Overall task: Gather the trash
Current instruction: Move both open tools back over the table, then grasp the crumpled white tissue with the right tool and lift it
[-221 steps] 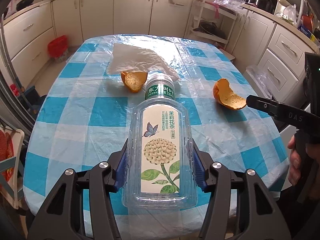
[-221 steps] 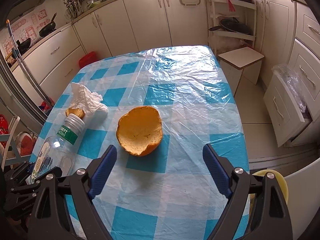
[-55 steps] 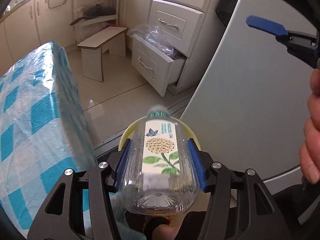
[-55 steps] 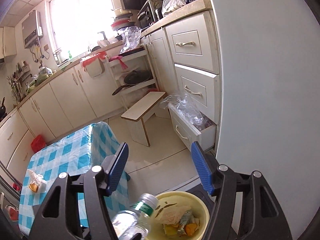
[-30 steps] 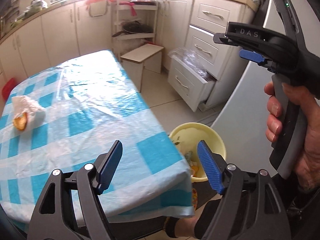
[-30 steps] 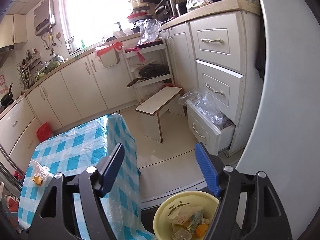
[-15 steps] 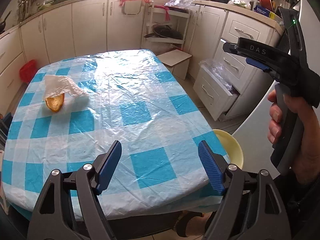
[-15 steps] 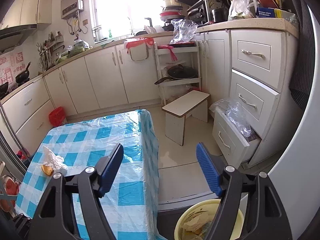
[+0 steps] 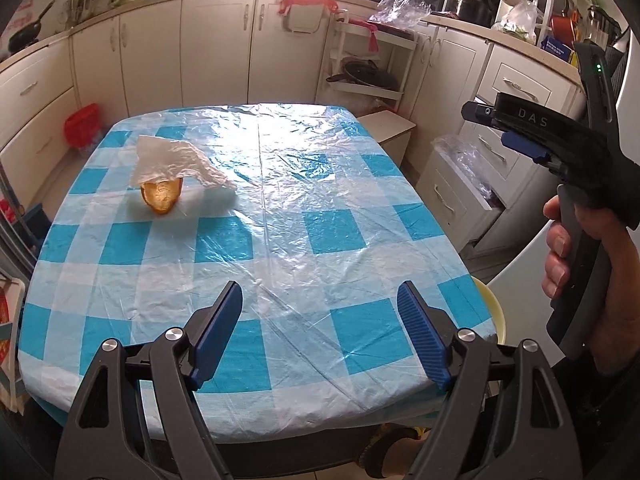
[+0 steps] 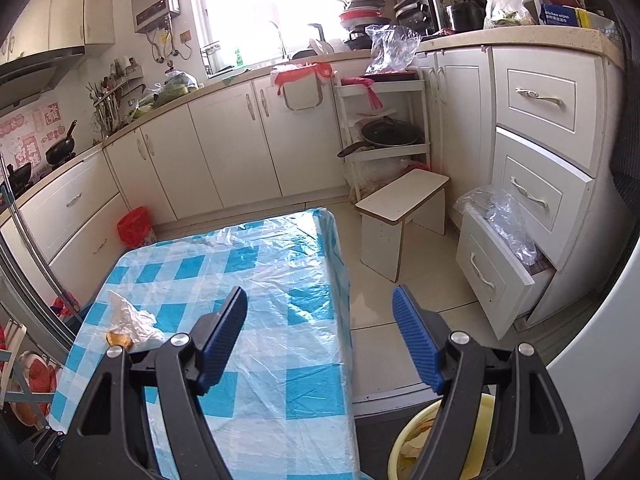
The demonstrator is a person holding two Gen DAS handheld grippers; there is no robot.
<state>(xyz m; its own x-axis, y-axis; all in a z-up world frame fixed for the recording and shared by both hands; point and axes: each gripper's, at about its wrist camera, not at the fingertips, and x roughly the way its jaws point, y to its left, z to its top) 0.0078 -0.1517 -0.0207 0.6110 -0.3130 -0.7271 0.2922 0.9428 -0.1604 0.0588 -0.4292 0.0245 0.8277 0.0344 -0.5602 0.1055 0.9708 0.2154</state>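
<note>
An orange peel (image 9: 161,197) lies at the far left of the blue-checked table (image 9: 328,236), half under a crumpled white tissue (image 9: 172,160). My left gripper (image 9: 320,304) hangs open and empty over the table's near edge. A hand holds my right gripper (image 9: 520,132) off the table's right side. In the right wrist view my right gripper (image 10: 320,312) is open and empty above the table's right edge; the peel (image 10: 119,338) and tissue (image 10: 132,320) sit far left. The yellow trash bin (image 10: 416,436) stands low on the floor, beside the table.
The bin's rim (image 9: 494,308) shows past the table's right corner. A white stool (image 10: 402,200), an open drawer with a plastic bag (image 10: 502,236) and a red bag (image 10: 134,226) stand on the floor. Cabinets line the walls.
Both views have swung left, from the bin and drawers toward the table. The peel and tissue now sit nearer the middle of the left wrist view. Both grippers stay open and empty.
</note>
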